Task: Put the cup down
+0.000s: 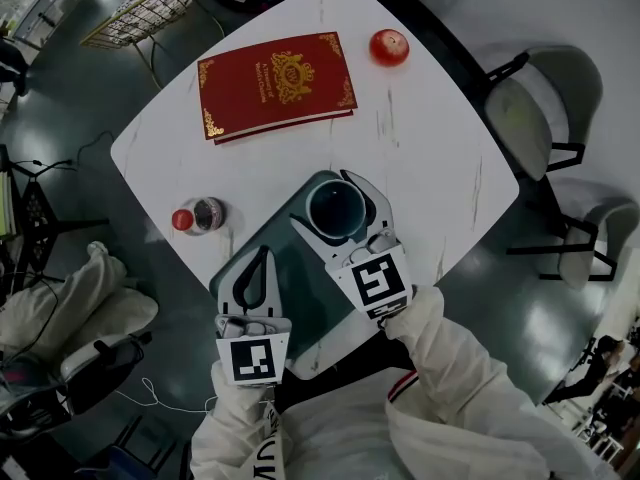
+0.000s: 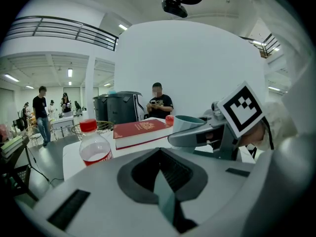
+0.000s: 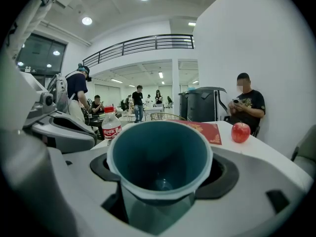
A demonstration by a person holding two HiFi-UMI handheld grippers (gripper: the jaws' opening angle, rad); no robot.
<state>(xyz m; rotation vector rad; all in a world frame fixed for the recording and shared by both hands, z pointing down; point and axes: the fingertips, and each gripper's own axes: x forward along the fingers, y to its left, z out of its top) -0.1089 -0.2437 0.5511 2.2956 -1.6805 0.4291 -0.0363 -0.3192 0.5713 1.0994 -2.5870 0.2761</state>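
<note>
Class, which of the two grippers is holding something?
The right gripper: it is closed on the teal cup. The left gripper has nothing between its shut jaws.

Red book on bench: gold crest & title, too small to read. Bottle: red label, white script, illegible. B/w square code markers on left tongs & right tongs.

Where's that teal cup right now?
In the head view the teal cup is upright in the right claw, at the white table's near corner, with the red book beyond it and the bottle to its left.
</note>
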